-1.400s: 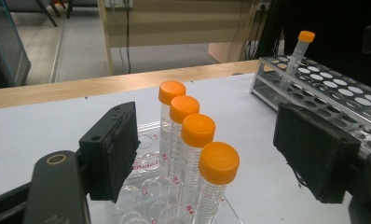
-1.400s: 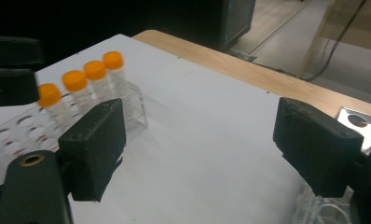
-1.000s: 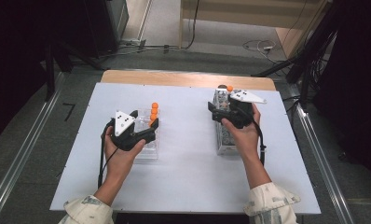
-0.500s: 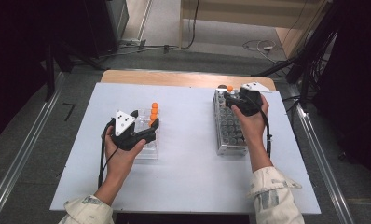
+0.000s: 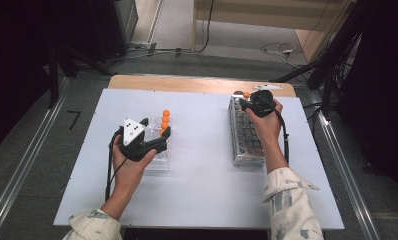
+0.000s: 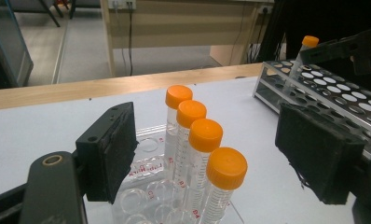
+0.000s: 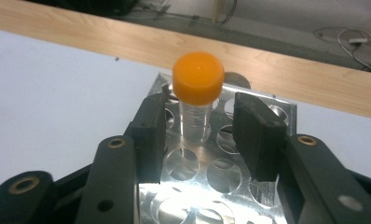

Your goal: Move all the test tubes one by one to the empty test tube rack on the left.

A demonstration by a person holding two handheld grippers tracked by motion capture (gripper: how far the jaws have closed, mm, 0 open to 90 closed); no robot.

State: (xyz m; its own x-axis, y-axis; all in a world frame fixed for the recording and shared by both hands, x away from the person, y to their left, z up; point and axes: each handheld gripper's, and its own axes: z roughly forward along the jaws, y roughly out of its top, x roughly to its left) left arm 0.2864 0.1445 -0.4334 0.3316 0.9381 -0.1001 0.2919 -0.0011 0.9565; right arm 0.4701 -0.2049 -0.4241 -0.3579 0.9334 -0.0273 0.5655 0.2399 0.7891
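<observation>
At the upper right of the high view the right tool point(image 5: 248, 102), jaws just closing, brackets without gripping an orange-capped tube point(image 7: 197, 93) in the metal rack point(image 5: 247, 145); the left tool point(image 5: 157, 137) is released.

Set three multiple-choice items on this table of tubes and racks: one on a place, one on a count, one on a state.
1. Where in the metal rack does the single tube stand?
A. far end
B. middle
C. near end

2. How many orange-capped tubes stand in the clear rack?
A. two
B. four
C. six

3. How are the left tongs?
A. shut on a tube
B. shut on a rack's rim
C. open, gripping nothing

Key:
1 A: in the high view the tube rises by the rack's far edge.
2 B: the left gripper view shows four caps in a row.
3 C: both pads stand wide apart and touch nothing.
</observation>
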